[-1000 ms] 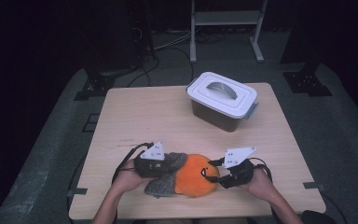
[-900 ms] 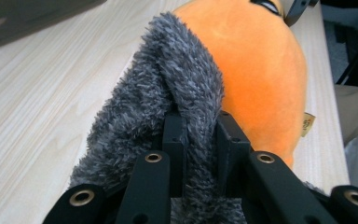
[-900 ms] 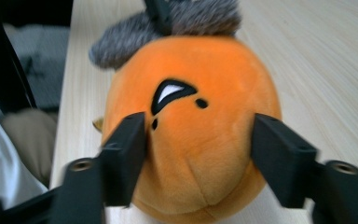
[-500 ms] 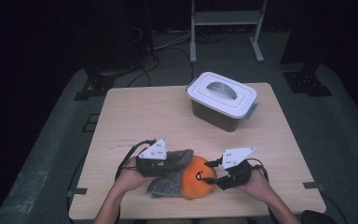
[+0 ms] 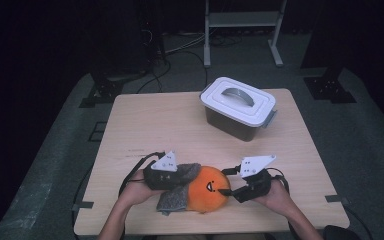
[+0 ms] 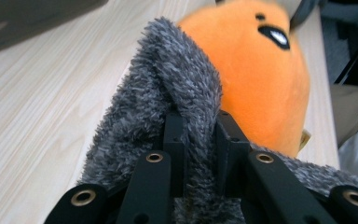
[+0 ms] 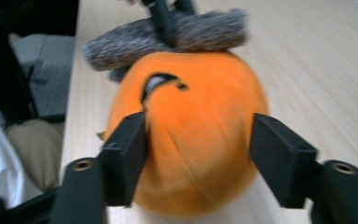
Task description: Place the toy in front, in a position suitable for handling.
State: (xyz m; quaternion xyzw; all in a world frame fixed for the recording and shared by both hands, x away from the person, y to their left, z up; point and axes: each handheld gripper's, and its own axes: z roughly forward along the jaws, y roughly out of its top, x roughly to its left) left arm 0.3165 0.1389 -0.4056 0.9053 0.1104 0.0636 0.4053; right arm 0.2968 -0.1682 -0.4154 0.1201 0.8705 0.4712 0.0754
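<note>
Both hands come in low from the near edge of the counter (image 5: 145, 125), forearms angled inward so the two tools point at each other across the plush (image 5: 207, 189), which lies close to the near edge, about mid-width. The left tool (image 6: 199, 140) is clenched tight on the plush's grey fuzzy flap (image 6: 168, 84). The right tool (image 7: 198, 154) has just been opening, its jaws now either side of the orange body, with the left jaw right against it and a gap at the other.

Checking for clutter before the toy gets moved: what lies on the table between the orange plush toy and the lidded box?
Nothing: in the high view, bare table separates the orange plush toy from the lidded box.
</note>
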